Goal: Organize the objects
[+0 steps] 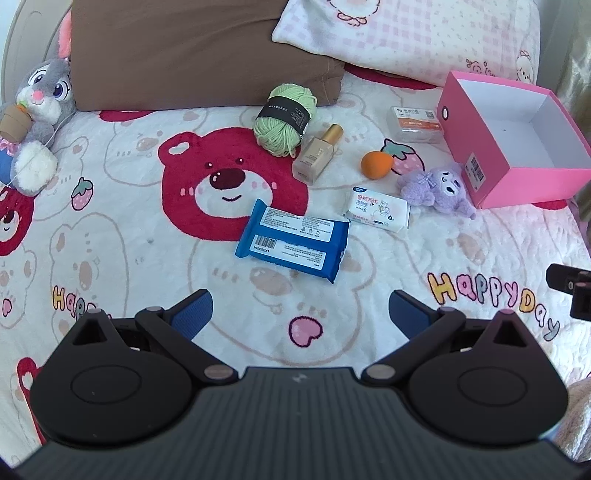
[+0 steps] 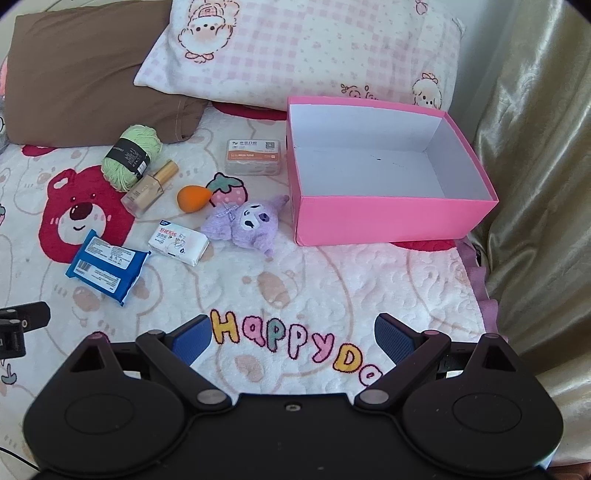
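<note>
Loose items lie on a bear-print blanket: a blue wipes pack [image 1: 293,240] [image 2: 107,267], a white tissue pack [image 1: 377,208] [image 2: 179,240], a purple plush [image 1: 437,186] [image 2: 249,225], an orange sponge [image 1: 376,165] [image 2: 192,198], a foundation bottle [image 1: 317,155] [image 2: 149,189], green yarn [image 1: 285,119] [image 2: 131,155] and a clear floss box [image 1: 415,123] [image 2: 255,157]. An empty pink box [image 1: 491,177] [image 2: 388,223] stands at the right. My left gripper [image 1: 300,314] is open and empty, near the blue pack. My right gripper [image 2: 293,332] is open and empty, in front of the pink box.
A brown pillow [image 1: 192,51] [image 2: 85,70] and a pink checked pillow [image 1: 417,33] [image 2: 306,51] lie at the head of the bed. A grey bunny plush [image 1: 35,122] sits far left. A gold curtain [image 2: 535,184] hangs along the bed's right edge.
</note>
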Tool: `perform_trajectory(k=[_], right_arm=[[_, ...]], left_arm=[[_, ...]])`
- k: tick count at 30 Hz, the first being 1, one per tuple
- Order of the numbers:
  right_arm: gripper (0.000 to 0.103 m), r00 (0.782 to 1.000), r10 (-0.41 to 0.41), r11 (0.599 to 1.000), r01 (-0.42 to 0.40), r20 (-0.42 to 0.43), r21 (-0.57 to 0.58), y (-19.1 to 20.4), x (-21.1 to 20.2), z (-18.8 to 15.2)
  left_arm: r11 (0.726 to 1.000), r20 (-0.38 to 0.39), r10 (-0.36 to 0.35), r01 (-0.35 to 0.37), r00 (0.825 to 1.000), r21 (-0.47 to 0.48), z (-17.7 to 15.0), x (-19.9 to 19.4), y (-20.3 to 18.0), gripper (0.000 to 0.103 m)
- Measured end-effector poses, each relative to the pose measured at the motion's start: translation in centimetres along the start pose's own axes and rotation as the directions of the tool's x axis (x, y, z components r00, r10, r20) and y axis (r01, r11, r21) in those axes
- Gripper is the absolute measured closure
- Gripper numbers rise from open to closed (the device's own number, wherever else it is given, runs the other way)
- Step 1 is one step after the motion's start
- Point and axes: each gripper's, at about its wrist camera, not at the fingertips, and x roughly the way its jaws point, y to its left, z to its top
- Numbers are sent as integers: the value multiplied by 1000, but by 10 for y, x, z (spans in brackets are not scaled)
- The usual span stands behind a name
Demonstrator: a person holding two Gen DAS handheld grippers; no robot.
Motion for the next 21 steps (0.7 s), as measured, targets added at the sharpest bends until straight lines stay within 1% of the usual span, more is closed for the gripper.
perform_trajectory(k=[3,6,10,12,14,15,16,18,20,21], right_arm=[[6,1000,16,1000,-16,-6,-7,0,-1,1],[6,1000,30,999,-30,1,-16,0,-4,3],[6,998,58,998,-57,31,-20,2,-14,11],[6,995,76,997,-75,62,-33,6,-17,15],[6,988,104,994,-98,112,-56,13,-16,17],[6,983,130,989,-120,132,-86,17,-11,16],[6,976,173,978,-155,134,-137,25,-3,16],[7,966,230,961,-207,116,-184,37,14,15],[7,957,260,956,-236,126,-175,47,29,14],[7,947,285,951,-260,151,-168,51,35,12]], left_arm=[[1000,-11,-18,18,1000,1,4,-4,5,0],[998,-1,-25,25,1000,55,8,-12,4,0],[988,53,23,-31,998,152,15,-27,3,0],[979,87,21,-38,996,200,17,-32,7,0],[970,104,-8,-18,995,242,19,-32,11,0],[967,106,-16,-12,994,254,20,-29,13,0],[965,109,-23,-6,994,263,21,-26,15,0],[963,101,-51,22,994,270,24,-19,23,0],[964,91,-105,79,990,254,27,-9,31,0],[965,87,-125,101,988,242,29,-3,35,0]])
